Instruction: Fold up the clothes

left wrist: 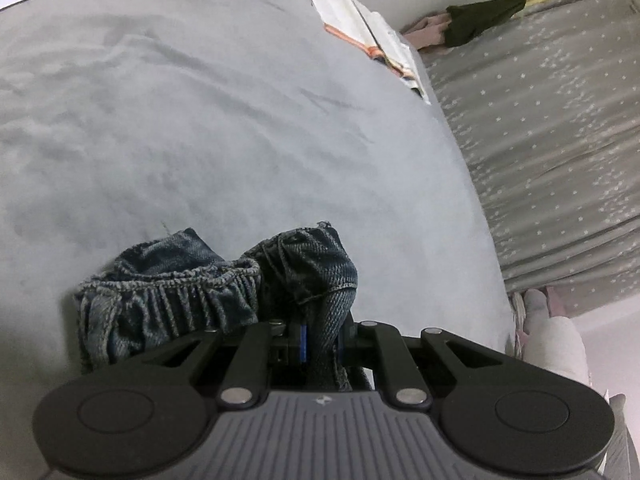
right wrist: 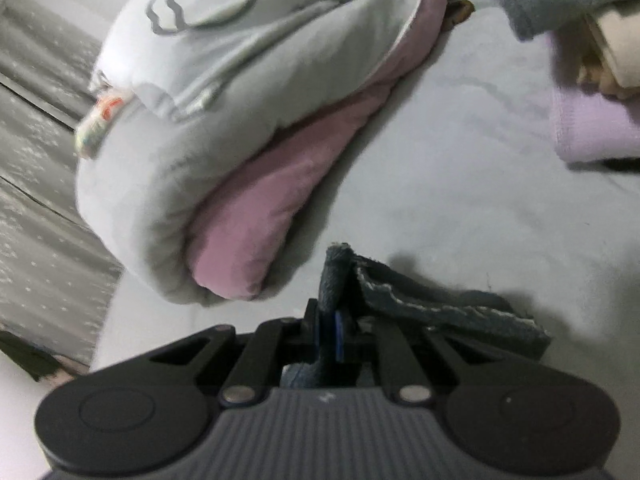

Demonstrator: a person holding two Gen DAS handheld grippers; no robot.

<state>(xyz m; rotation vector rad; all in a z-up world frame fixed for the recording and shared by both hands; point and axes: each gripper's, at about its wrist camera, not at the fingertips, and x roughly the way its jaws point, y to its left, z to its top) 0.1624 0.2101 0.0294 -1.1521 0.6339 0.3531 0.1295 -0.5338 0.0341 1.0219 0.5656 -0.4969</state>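
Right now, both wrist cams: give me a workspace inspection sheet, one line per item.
Surface: grey bedsheet, lightly creased, bare in the middle.
Job's things: denim garment, bunched, elastic waistband showing; a frayed edge shows in the right view.
Clutter: open book at the far edge; folded quilt, white over pink; lilac cloth; dark cloth beyond the bed.
Grippers: left gripper shut on the denim; right gripper shut on the denim.
Cables: nothing seen.
Surroundings: grey star-print fabric hanging beside the bed.
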